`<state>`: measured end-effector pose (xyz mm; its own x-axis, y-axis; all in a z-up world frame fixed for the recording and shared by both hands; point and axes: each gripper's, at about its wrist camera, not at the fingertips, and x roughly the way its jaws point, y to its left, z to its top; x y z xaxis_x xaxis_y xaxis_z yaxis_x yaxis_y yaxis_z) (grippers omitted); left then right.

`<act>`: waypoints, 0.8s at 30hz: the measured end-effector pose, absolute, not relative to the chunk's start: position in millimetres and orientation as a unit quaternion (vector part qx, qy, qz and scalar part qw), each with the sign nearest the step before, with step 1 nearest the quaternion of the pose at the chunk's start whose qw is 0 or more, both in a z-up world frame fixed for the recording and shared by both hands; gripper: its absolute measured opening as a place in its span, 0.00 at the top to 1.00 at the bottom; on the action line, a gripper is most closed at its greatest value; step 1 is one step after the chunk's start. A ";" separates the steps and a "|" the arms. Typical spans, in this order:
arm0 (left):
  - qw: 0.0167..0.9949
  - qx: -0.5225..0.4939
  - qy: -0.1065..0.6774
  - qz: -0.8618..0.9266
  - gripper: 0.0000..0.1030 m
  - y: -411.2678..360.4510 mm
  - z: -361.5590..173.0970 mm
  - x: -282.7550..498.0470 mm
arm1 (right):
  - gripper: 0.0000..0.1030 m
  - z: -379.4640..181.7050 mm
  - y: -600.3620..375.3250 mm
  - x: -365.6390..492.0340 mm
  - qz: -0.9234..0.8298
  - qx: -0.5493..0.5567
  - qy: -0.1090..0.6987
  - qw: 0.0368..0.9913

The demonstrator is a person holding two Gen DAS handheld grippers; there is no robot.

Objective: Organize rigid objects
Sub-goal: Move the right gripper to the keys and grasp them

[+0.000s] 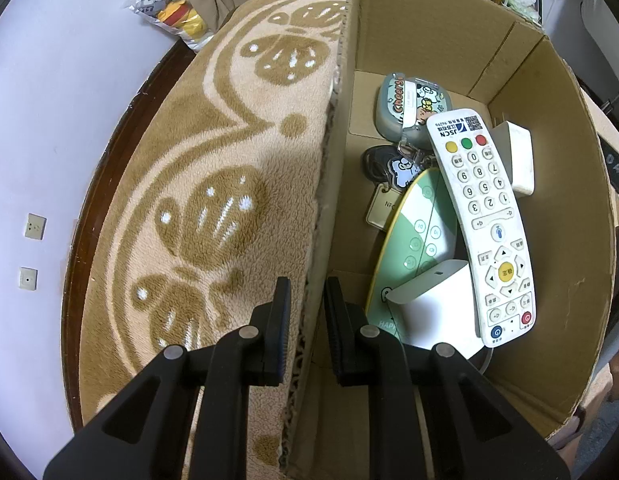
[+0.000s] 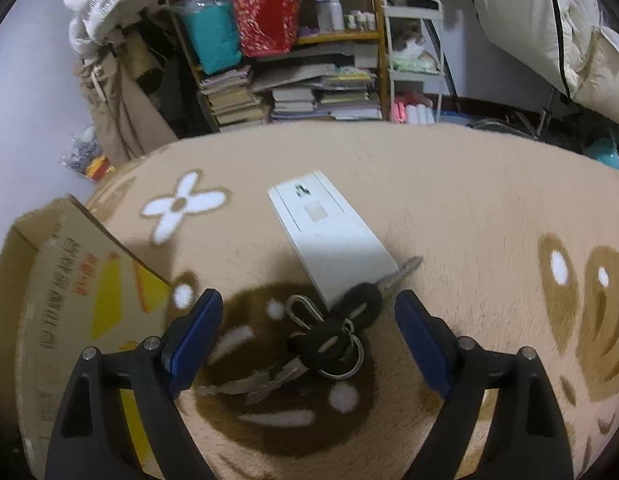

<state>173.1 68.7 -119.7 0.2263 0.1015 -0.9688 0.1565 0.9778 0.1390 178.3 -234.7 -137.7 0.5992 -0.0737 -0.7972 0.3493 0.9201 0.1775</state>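
Most of the sorting looks done. The box [image 1: 449, 40] already holds a white remote [image 1: 483, 224], a green oval device [image 1: 417, 236] under it, a grey printed case [image 1: 409, 104] at the far end, a tagged key fob [image 1: 389, 176], and two white blocks, one near [image 1: 433, 308] and one at the right wall [image 1: 517, 156]. Still out on the patterned blanket [image 2: 469, 208] are a bunch of keys [image 2: 329, 332] and, just beyond and touching it, a white flat unit [image 2: 329, 236]. By my reading, these two are what remains to go into the box, which shows at the left edge of the right wrist view.

The left gripper [image 1: 307, 316] has its fingers [image 1: 281, 320] close together, straddling the box's left wall near its near corner, one pad outside over the blanket and one inside. They seem to pinch the cardboard edge or nearly so; whether they actually press it I cannot tell.

The right gripper [image 2: 307, 332] is spread wide and holds nothing. Its blue pads [image 2: 193, 332] stand well apart on either side of the keys, which lie between them on the blanket, with neither pad seen touching. It looks set to close on the bunch.
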 end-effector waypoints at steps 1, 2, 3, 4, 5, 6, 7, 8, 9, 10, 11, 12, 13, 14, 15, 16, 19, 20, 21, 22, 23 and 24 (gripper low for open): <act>0.776 0.104 0.622 -0.017 0.84 68.7 -119.5 173.0 | 0.18 -141.4 -235.7 179.4 -0.120 0.162 0.437 0.876; 0.776 0.104 0.621 -0.017 0.84 68.7 -119.5 172.9 | 0.20 -145.0 -236.6 180.5 -0.120 0.168 0.444 0.872; 0.776 0.105 0.621 -0.017 0.84 68.5 -119.6 172.9 | 0.20 -149.4 -238.0 181.2 -0.119 0.177 0.451 0.867; 0.776 0.106 0.621 -0.017 0.84 68.5 -119.9 172.9 | 0.23 -152.5 -238.6 180.8 -0.120 0.182 0.455 0.863; 0.776 0.106 0.621 -0.017 0.84 68.5 -120.0 172.8 | 0.27 -154.7 -239.1 180.7 -0.124 0.182 0.456 0.862; 0.776 0.106 0.622 -0.017 0.84 68.3 -120.3 172.7 | 0.29 -156.5 -239.3 180.7 -0.128 0.178 0.457 0.862; 0.776 0.105 0.622 -0.017 0.84 68.4 -120.4 172.6 | 0.35 -158.1 -239.4 180.7 -0.132 0.172 0.459 0.861; 0.776 0.105 0.621 -0.017 0.84 68.2 -120.3 172.7 | 0.46 -158.8 -239.0 179.8 -0.140 0.163 0.461 0.861; 0.776 0.105 0.621 -0.018 0.84 68.0 -120.7 172.4 | 0.50 -158.5 -238.7 178.6 -0.147 0.154 0.461 0.861; 0.776 0.105 0.621 -0.018 0.84 67.6 -120.9 172.1 | 0.59 -157.7 -239.2 177.0 -0.149 0.150 0.461 0.862; 0.776 0.105 0.621 -0.017 0.84 68.1 -120.6 172.5 | 0.66 -156.7 -239.9 175.5 -0.146 0.150 0.461 0.862; 0.776 0.105 0.622 -0.017 0.84 68.0 -120.8 172.4 | 0.70 -155.5 -240.8 173.7 -0.146 0.148 0.461 0.863; 0.776 0.105 0.621 -0.017 0.84 68.1 -120.5 172.3 | 0.77 -153.9 -241.6 170.9 -0.143 0.148 0.460 0.864; 0.776 0.105 0.621 -0.017 0.84 68.2 -120.5 172.4 | 0.78 -152.1 -242.6 167.9 -0.138 0.149 0.457 0.866; 0.776 0.106 0.621 -0.017 0.84 68.2 -120.7 172.3 | 0.78 -150.8 -243.3 164.9 -0.135 0.150 0.455 0.867; 0.776 0.106 0.621 -0.017 0.84 68.3 -121.0 172.3 | 0.78 -149.6 -243.5 161.6 -0.131 0.150 0.453 0.869; 0.776 0.106 0.621 -0.017 0.84 68.1 -120.6 172.5 | 0.78 -144.5 -241.1 153.5 -0.123 0.142 0.444 0.876; 0.776 0.106 0.621 -0.017 0.84 68.1 -120.7 172.4 | 0.79 -142.6 -239.8 151.4 -0.119 0.140 0.442 0.878; 0.776 0.105 0.621 -0.017 0.84 68.2 -120.6 172.4 | 0.79 -140.2 -238.2 148.8 -0.116 0.136 0.440 0.880; 0.776 0.105 0.622 -0.017 0.84 68.2 -120.6 172.5 | 0.79 -138.4 -236.2 146.7 -0.112 0.133 0.438 0.882; 0.776 0.105 0.622 -0.017 0.84 68.1 -120.5 172.5 | 0.79 -136.4 -236.1 146.4 -0.108 0.133 0.437 0.883; 0.776 0.105 0.621 -0.017 0.84 68.1 -120.7 172.4 | 0.79 -133.7 -233.7 144.3 -0.101 0.131 0.436 0.885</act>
<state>172.4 68.1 -120.7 0.2269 0.1041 -0.9683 0.1572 0.9773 0.1419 144.3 -233.7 -133.7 0.6000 -0.0651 -0.7974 0.2935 0.9451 0.1437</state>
